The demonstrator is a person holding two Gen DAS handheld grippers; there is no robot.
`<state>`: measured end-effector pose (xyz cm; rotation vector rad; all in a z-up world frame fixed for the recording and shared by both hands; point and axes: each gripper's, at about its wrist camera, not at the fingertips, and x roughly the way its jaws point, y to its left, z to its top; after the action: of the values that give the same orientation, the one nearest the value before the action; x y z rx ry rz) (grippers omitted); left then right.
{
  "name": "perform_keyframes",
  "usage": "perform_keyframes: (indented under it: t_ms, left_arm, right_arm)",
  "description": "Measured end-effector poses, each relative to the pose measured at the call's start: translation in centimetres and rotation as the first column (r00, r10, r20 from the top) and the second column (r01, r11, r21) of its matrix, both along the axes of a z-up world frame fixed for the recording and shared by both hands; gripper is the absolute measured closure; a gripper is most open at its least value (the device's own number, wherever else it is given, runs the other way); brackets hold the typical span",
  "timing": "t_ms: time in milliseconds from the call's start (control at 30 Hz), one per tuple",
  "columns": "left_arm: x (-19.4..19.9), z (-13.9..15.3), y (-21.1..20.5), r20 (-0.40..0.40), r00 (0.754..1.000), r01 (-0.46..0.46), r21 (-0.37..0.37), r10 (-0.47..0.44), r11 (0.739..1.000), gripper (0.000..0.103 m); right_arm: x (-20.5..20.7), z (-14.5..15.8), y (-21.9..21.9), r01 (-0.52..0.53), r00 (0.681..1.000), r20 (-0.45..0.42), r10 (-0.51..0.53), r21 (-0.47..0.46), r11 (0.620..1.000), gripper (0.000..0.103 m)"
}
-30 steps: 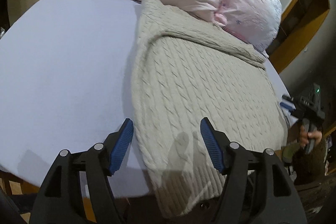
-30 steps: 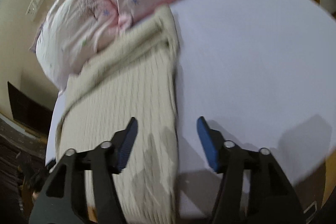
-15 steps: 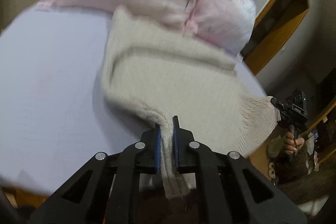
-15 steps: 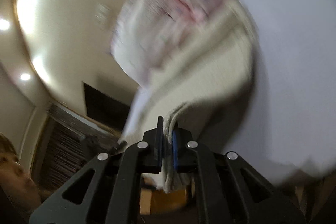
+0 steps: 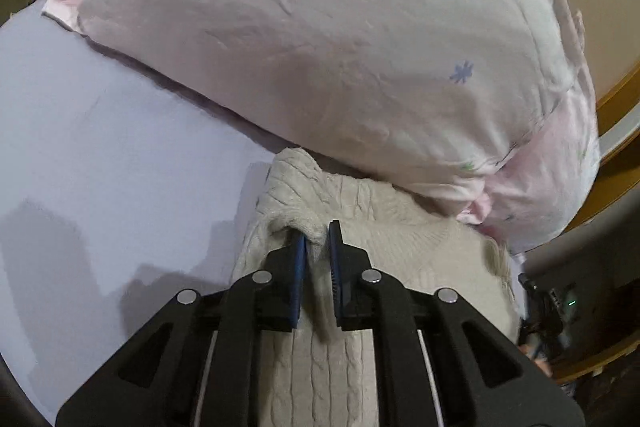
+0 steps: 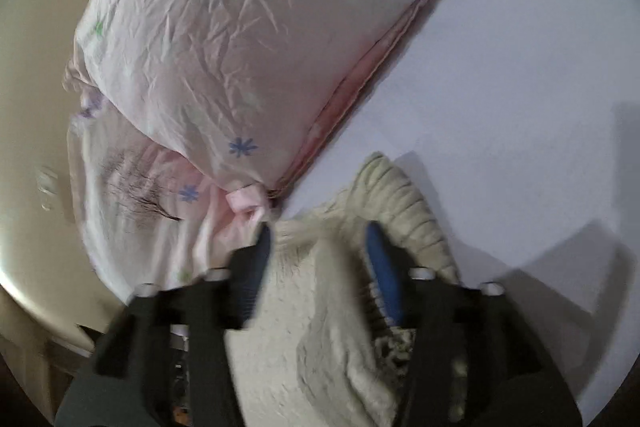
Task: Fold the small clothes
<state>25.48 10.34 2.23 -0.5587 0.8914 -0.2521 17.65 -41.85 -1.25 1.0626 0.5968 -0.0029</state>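
Sweater (image 5: 384, 227) folded toward pillow (image 5: 320, 47), left claw (image 5: 317, 247) pinching fold

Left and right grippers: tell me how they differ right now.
The left gripper has its jaws nearly closed, pinching a fold of the sweater; the right gripper has its jaws spread wide with sweater between them, ungripped. The left looks sharp; the right is motion-blurred. Both have blue pads and sit at the sweater's far end by the pillow.

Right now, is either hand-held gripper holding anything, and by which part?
Left hand-held gripper pinches the sweater at a bunched edge fold. Right hand-held gripper is open over it, holding nothing.
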Motion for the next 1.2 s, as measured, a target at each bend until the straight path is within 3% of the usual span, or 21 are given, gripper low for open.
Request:
perform_keyframes:
  t_ms: [67,100,133,267,500,567,600,633,667,800,933,1000,1067,1133,1200]
  left_arm:
    - [-1.7,0.9,0.5,0.054,0.999,-0.001,0.034,-0.001,0.999,0.056]
    - [-2.6,1.4,0.7,0.073,0.997,-0.009,0.049,0.005,0.999,0.032]
    - [-3.2,1.6,0.9,0.084,0.996,-0.014,0.065,0.008,0.998,0.029]
    - [-4.5,0.5,1.1,0.034,0.999,0.039,0.067,-0.041,0.997,0.029]
    - [-3.8,-2.3,-0.9,-0.060,0.993,0.105,0.036,-0.103,0.994,0.032]
    - [-3.6,-2.7,-0.9,-0.061,0.995,0.079,0.015,-0.078,0.997,0.048]
    - [-3.6,-3.2,-0.6,-0.079,0.994,0.073,-0.023,-0.074,0.997,0.076]
    - [-3.3,-4.0,-0.3,-0.108,0.991,0.070,-0.095,-0.080,0.993,0.082]
    - [-3.2,-4.8,0.3,-0.113,0.991,0.049,-0.177,-0.070,0.983,0.082]
    - [-3.1,-4.2,0.1,-0.110,0.992,0.043,-0.215,-0.068,0.976,0.085]
    - [-3.6,1.4,-3.4,0.041,0.992,0.128,-0.234,-0.122,0.964,0.086]
    - [-3.6,4.9,-7.9,0.127,0.970,0.230,-0.217,-0.206,0.949,0.086]
    - [-3.6,7.2,-13.7,0.189,0.929,0.352,-0.196,-0.317,0.915,0.086]
    - [-3.4,7.9,-20.8,0.225,0.871,0.475,-0.167,-0.436,0.864,0.086]
    - [-3.1,6.8,-26.6,0.210,0.834,0.539,-0.117,-0.510,0.834,0.083]
  right_arm:
    - [-1.1,0.8,-0.1,0.020,0.999,0.050,-0.016,-0.089,0.996,0.027]
    - [-1.7,1.3,-0.2,0.046,0.997,0.069,-0.038,-0.122,0.991,0.020]
    - [-1.9,1.6,-0.3,0.042,0.996,0.084,-0.032,-0.128,0.991,0.019]
    - [-1.6,2.5,-0.4,0.000,0.995,0.094,0.017,-0.178,0.984,0.020]
    - [-1.6,1.9,0.5,-0.039,0.995,0.081,0.054,-0.177,0.983,0.020]
    - [-1.6,1.8,0.3,-0.034,0.995,0.084,0.048,-0.155,0.987,0.019]
    - [-1.6,1.7,0.3,-0.035,0.995,0.086,0.048,-0.144,0.989,0.019]
    - [-1.8,1.5,0.1,-0.037,0.995,0.089,0.049,-0.132,0.991,0.019]
    - [-1.8,1.4,0.0,-0.041,0.994,0.093,0.052,-0.121,0.992,0.019]
    - [-2.2,1.8,-0.2,-0.050,0.990,0.126,0.062,-0.098,0.994,0.019]
    - [-2.7,2.7,-0.8,-0.046,0.984,0.166,0.061,-0.095,0.994,0.019]
    - [-3.1,3.2,-1.3,-0.030,0.982,0.180,0.051,-0.114,0.993,0.019]
    - [-3.7,3.7,-1.9,-0.006,0.981,0.193,0.032,-0.134,0.991,0.019]
    - [-4.3,4.3,-2.7,0.023,0.980,0.200,0.009,-0.157,0.987,0.019]
    - [-4.7,4.5,-3.6,0.046,0.981,0.192,-0.011,-0.177,0.983,0.020]
